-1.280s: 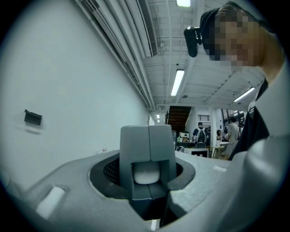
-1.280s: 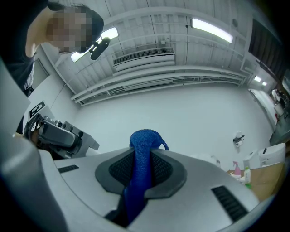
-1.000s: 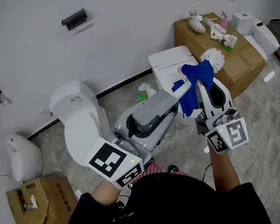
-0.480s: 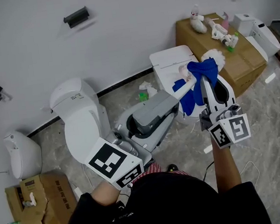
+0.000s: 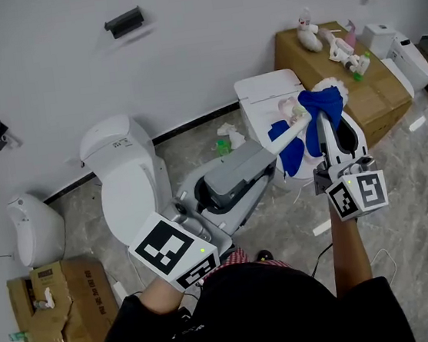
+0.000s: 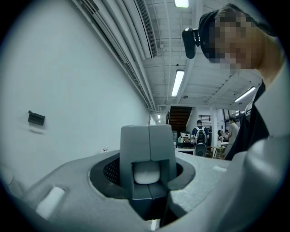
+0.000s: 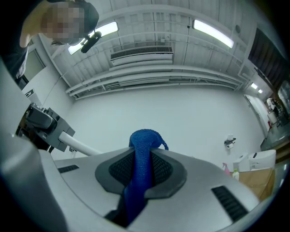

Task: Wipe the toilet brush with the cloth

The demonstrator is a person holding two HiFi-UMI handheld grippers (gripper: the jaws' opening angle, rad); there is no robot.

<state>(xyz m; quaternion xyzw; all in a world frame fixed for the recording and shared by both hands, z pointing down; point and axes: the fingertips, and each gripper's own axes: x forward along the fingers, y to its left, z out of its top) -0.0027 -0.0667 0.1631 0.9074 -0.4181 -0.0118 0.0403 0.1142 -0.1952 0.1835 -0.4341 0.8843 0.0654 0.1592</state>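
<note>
Blue cloth point(image 5: 316, 107) is draped over the head of the toilet brush point(image 5: 287, 136), and only a tuft of white bristles point(image 5: 330, 83) shows above it. The brush is held in the air above the grey marbled floor point(image 5: 416, 180), and its thin white handle slants down and left from the cloth. The right gripper point(image 5: 322, 120) points up at the brush head. Its jaws are closed tight on a bunched fold of the cloth, which runs as a blue strip between them and curls over their tips in the right gripper view. The left gripper point(image 5: 265, 156) reaches in from the lower left. Its jaws are clamped on the far end of the handle, and the handle's rounded white end sits between the grey fingertips point(image 6: 148, 145). A white toilet point(image 5: 126, 177) stands against the wall to the left. A white cabinet point(image 5: 266, 90) and a cardboard box point(image 5: 379, 99) sit just behind the brush.
</note>
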